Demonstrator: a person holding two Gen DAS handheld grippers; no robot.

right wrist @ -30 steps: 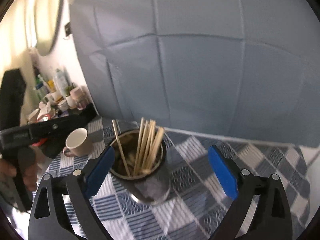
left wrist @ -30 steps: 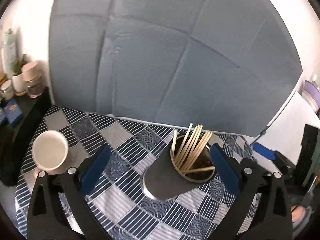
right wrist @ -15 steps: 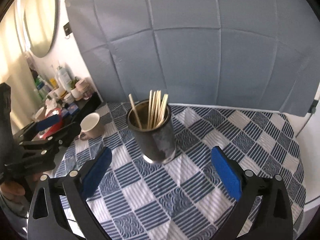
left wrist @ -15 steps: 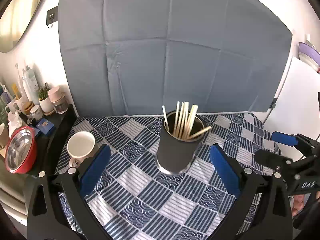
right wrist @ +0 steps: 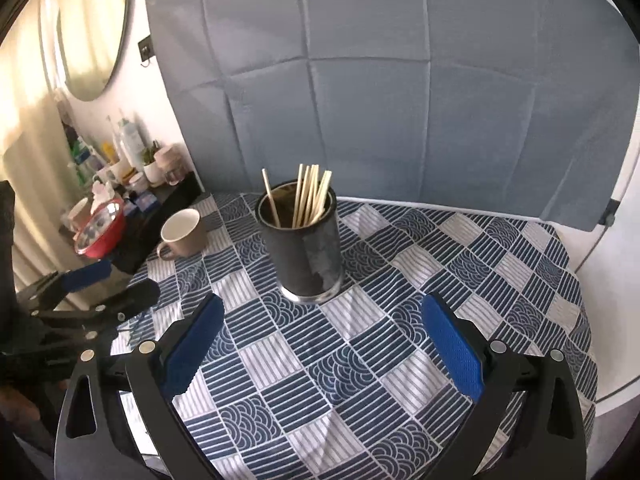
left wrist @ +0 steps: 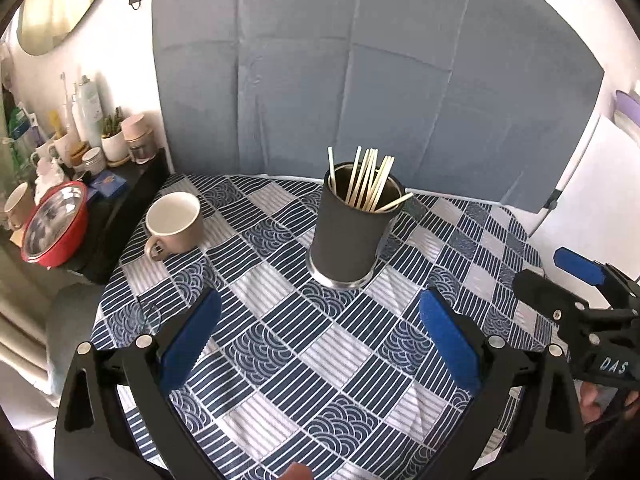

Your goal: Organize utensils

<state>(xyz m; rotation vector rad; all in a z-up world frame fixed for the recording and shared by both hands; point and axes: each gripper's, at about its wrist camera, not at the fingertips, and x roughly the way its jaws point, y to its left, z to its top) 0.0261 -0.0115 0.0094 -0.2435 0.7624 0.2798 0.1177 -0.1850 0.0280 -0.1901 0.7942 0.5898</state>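
A dark cylindrical holder (left wrist: pixel 348 236) (right wrist: pixel 306 250) stands upright on the patterned tablecloth (left wrist: pixel 304 360) (right wrist: pixel 400 340), with several pale wooden chopsticks (left wrist: pixel 366 178) (right wrist: pixel 306 196) sticking out of it. My left gripper (left wrist: pixel 320 332) hangs open over the near part of the table, well short of the holder, nothing between its blue pads. My right gripper (right wrist: pixel 326 338) is open too, at a similar distance from the holder. Each view catches the other gripper at its edge: the right one (left wrist: pixel 580 292) on the right, the left one (right wrist: pixel 86 284) on the left.
A beige mug (left wrist: pixel 174 224) (right wrist: pixel 182 234) stands left of the holder. Beyond the table's left edge a dark shelf holds a red-rimmed metal bowl (left wrist: pixel 54 222) (right wrist: pixel 100 232), bottles and jars. A grey backdrop (left wrist: pixel 360 80) closes the back; a white board (left wrist: pixel 592 200) stands right.
Both grippers have drawn back and risen from right beside the holder, so the holder now looks smaller and farther off. Both stay open and empty.
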